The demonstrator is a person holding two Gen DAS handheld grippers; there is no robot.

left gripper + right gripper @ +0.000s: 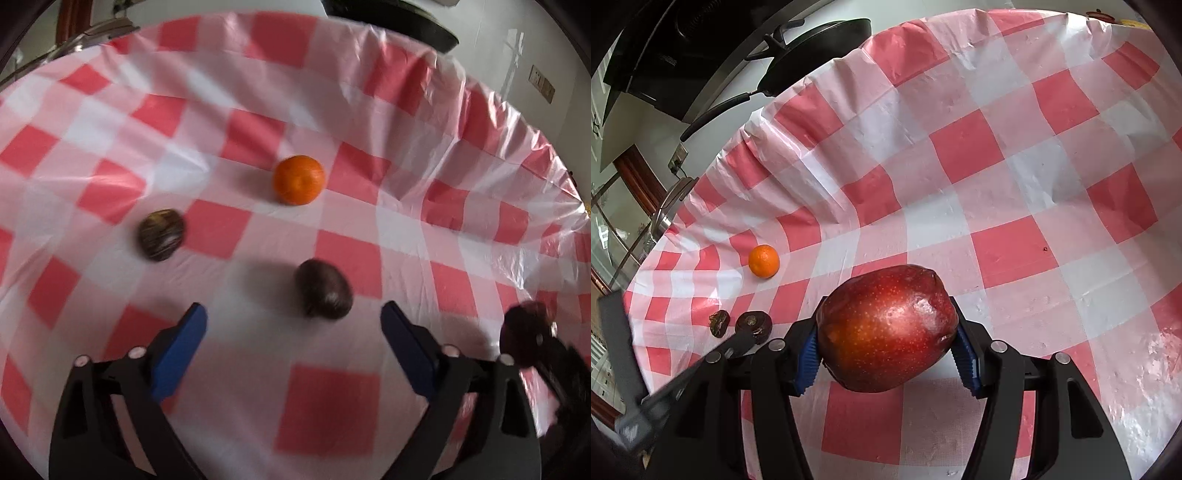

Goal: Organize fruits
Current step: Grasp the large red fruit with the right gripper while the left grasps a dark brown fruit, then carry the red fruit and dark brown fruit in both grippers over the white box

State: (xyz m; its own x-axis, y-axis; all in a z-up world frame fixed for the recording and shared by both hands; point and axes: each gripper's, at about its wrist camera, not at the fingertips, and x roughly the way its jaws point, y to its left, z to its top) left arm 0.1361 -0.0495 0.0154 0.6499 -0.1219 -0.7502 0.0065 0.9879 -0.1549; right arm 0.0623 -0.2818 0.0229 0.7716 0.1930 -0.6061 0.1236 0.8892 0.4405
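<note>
Firmly, the right tongs clamp a red mango between blue pads just above the checked desk. Nothing sits in the left tongs, whose jaws stand apart, with a dark fruit, perhaps an avocado through the blur, just beyond them. Another dark fruit lies far left, an orange farther off.

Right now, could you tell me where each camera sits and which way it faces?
Left wrist: on the left tool, angled down at the checked tablecloth; its blue fingers open before a dark fruit.
Right wrist: on the right tool, angled down across the table; fingers clamp a red mango.
Shared: the orange, dark fruits, tablecloth.
</note>
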